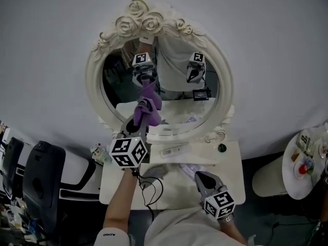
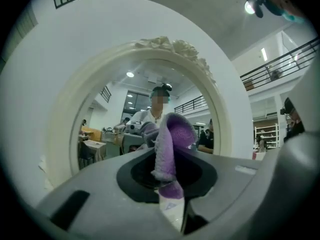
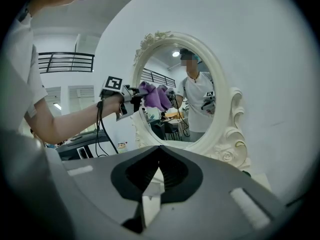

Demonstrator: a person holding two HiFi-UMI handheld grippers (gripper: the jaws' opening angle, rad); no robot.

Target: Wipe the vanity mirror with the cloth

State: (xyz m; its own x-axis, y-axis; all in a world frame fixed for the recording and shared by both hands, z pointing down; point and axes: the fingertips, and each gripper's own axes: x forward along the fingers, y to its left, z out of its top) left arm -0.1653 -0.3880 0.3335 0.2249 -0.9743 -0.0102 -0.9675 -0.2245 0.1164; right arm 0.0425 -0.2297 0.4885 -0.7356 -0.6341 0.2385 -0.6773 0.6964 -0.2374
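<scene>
The oval vanity mirror [image 1: 169, 94] in its cream, rose-carved frame [image 1: 148, 22] stands at the back of the white table. My left gripper [image 1: 139, 121] is shut on a purple cloth [image 1: 147, 106], which is bunched against the lower left of the glass and meets its own reflection there. In the left gripper view the cloth [image 2: 172, 149] sticks up between the jaws in front of the mirror frame [image 2: 65, 134]. The right gripper view shows the cloth [image 3: 155, 96] at the glass [image 3: 185, 99]. My right gripper [image 1: 202, 179] hangs shut and empty over the table's front right.
On the white vanity table [image 1: 228, 176] lie a white remote-like bar [image 1: 174, 150], a small dark knob [image 1: 222, 147] and a small figurine [image 1: 98, 152]. A black chair [image 1: 41, 173] stands at the left, and a round side table [image 1: 302, 163] with small items at the right.
</scene>
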